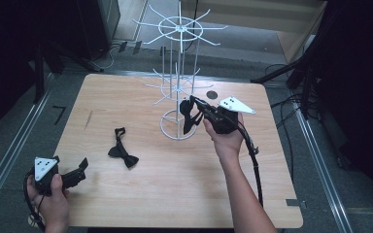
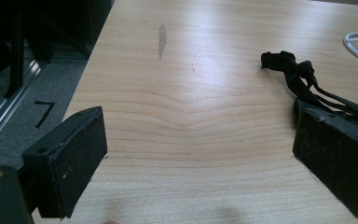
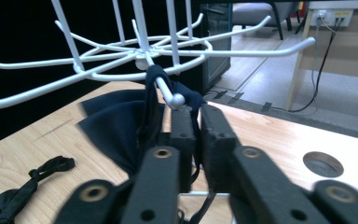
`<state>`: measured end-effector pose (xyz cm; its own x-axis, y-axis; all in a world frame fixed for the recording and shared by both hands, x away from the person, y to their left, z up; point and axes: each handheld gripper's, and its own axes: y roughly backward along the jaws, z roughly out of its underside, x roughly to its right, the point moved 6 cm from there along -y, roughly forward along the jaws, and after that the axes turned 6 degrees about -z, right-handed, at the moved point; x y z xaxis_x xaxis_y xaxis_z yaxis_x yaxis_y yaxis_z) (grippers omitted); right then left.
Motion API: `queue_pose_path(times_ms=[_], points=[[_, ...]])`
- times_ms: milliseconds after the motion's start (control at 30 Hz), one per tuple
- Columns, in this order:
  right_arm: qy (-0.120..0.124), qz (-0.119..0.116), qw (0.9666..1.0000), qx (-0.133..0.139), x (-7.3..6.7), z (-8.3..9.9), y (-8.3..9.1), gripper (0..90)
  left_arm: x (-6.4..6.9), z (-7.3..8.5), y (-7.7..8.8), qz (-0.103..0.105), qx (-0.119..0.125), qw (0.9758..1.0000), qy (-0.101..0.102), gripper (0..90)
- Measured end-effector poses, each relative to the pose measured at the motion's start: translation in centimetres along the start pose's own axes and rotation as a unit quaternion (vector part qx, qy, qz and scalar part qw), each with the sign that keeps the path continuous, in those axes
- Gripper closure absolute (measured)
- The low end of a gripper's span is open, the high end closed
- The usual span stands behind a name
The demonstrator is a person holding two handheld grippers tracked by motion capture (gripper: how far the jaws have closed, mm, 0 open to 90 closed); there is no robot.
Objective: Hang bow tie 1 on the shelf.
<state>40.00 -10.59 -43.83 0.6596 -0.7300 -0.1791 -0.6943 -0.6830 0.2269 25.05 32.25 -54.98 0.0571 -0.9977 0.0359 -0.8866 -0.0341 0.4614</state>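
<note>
A white wire rack (image 1: 178,73) stands on the wooden table (image 1: 175,194), far of centre. From one of its lower arms (image 3: 168,93) hangs a dark bow tie (image 3: 116,126) by its strap, beside the pole (image 1: 188,116). My right gripper (image 3: 198,121) sits just under that hook, its jaws nearly together with the strap between them; the high view places it right of the rack (image 1: 194,103). A second black bow tie (image 1: 123,154) lies flat on the table, strap stretched out (image 2: 289,63) (image 3: 28,186). My left gripper (image 1: 81,167) rests open near the front left corner, nothing between its jaws (image 2: 198,140).
A round cable hole (image 1: 211,94) (image 3: 323,164) lies in the tabletop behind the right hand. The rack's base ring (image 1: 175,127) rests on the wood. Upper rack arms (image 1: 179,26) spread overhead. A dark smudge (image 2: 162,39) marks the table's left side. Floor rails and cables surround the table.
</note>
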Motion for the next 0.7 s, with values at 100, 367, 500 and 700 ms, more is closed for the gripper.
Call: queue_pose_path(times_ms=[100, 367, 500, 700], points=[[-0.007, 0.004, 0.9999, 0.014, 0.2, 0.1, 0.4, 73.8, 0.0, 0.0, 0.0, 0.000, 0.000, 1.0000, 0.000, 3.7], [-0.001, 0.023, 0.9996, 0.013, 0.4, 1.6, 2.5, 63.9, 0.0, 0.0, 0.0, -0.001, -0.001, 1.0000, -0.001, 3.7], [0.019, 0.024, 0.9995, 0.007, -0.3, 2.5, 3.4, 59.4, 0.1, 0.0, 0.0, -0.001, 0.001, 1.0000, -0.002, 3.7], [0.034, 0.016, 0.9993, -0.001, -1.5, 3.7, 3.9, 57.4, 0.1, 0.0, 0.0, -0.001, 0.001, 1.0000, -0.002, 3.7]])
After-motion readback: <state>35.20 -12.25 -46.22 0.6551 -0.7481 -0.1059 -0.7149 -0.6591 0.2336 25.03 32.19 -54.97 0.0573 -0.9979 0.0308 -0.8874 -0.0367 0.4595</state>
